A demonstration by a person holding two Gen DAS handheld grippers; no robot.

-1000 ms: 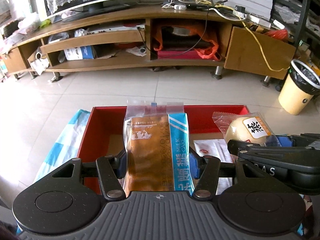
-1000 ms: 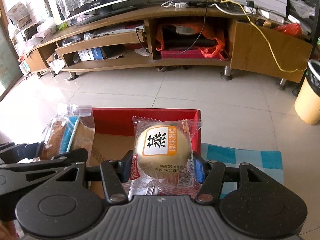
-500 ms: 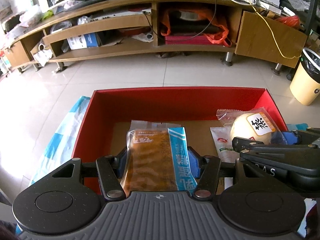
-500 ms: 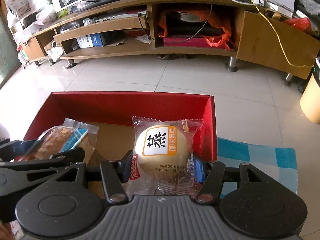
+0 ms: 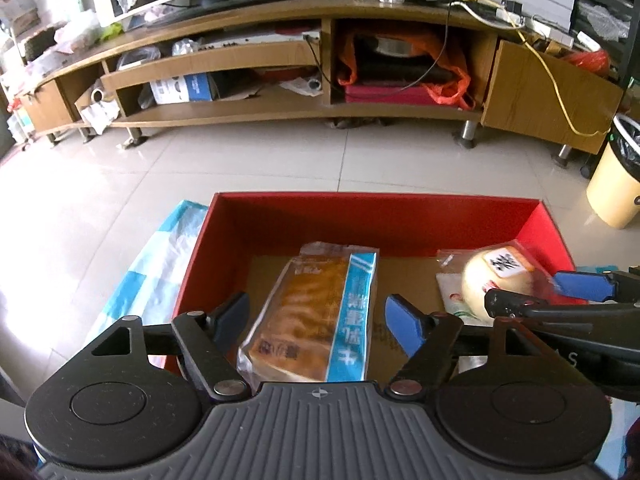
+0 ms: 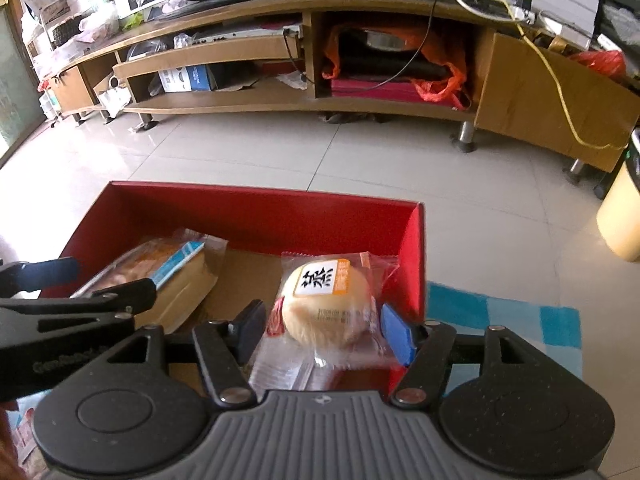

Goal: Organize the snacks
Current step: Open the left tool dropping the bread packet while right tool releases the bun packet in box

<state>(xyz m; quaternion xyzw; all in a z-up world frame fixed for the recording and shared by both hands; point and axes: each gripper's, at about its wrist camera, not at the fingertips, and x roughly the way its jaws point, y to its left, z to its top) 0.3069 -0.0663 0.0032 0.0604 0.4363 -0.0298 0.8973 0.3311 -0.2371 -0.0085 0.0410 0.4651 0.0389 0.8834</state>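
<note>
the left gripper (image 5: pixel 320 316) stands wide, its jaws just having been opening, and the milk cake packet (image 5: pixel 316 316) lies between them on the cardboard floor of the red box (image 5: pixel 360 216) with a clear gap to each blue pad. the packet's near end is cut off behind the gripper body at 6 o'clock, and its blue side strip carries print too blurred to read.

the right gripper (image 6: pixel 320 328) has also just been opening; the round steamed cake in its clear wrapper (image 6: pixel 326 304) sits between the jaws by the box's right wall. the wrapper's lower edge is motion-smeared, so whether the pads touch the film is hard to tell, though both pads appear just off the bun. a second white wrapper under it, at 7 o'clock, is mostly hidden.

a blue-and-white checked cloth (image 6: pixel 508 320) lies under the box, seen at 3 o'clock in the right wrist view.
</note>
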